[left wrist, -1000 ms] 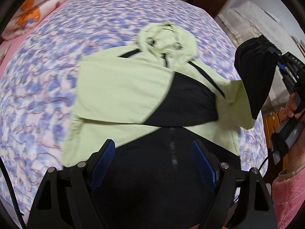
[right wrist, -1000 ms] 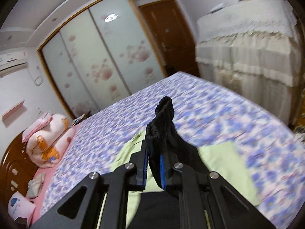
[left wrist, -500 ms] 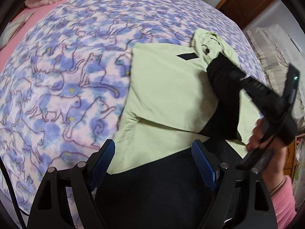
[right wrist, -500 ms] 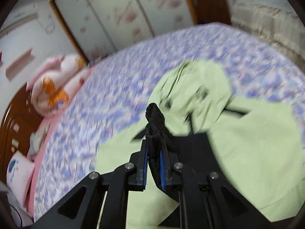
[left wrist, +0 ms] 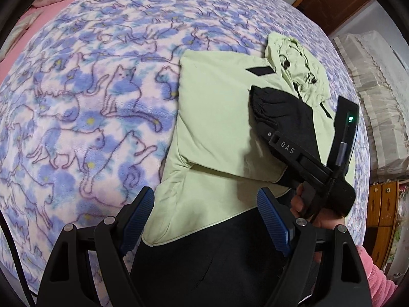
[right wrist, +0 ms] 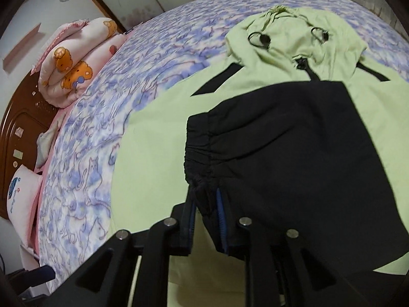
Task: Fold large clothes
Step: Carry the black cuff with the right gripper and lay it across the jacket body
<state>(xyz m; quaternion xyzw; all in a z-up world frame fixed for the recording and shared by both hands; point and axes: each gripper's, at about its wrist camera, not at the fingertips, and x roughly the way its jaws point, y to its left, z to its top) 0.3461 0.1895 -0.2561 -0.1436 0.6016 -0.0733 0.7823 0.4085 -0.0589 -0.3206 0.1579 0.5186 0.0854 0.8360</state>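
A light green and black hooded jacket (left wrist: 217, 117) lies on the bed, its left sleeve folded across the chest. Its hood (right wrist: 294, 33) points to the far side. My right gripper (right wrist: 205, 204) is shut on the black elastic cuff (right wrist: 198, 153) of the right sleeve, and the black sleeve (right wrist: 294, 140) lies low over the jacket's chest. The right gripper also shows in the left wrist view (left wrist: 263, 125), with the cuff (left wrist: 260, 102) at its tips. My left gripper (left wrist: 204, 215) is open and empty, hovering over the jacket's black lower part (left wrist: 204, 261).
The bed has a blue cat-print blanket (left wrist: 89, 89). A rolled pink quilt (right wrist: 76, 61) and pillows (right wrist: 20, 199) lie by the wooden headboard (right wrist: 18, 122). A lace-covered cabinet (left wrist: 378, 81) and a wooden unit (left wrist: 383, 209) stand beyond the bed's right side.
My right gripper has carried the black sleeve from high at the right down and leftward across the jacket's chest. My left gripper has shifted left, staying open.
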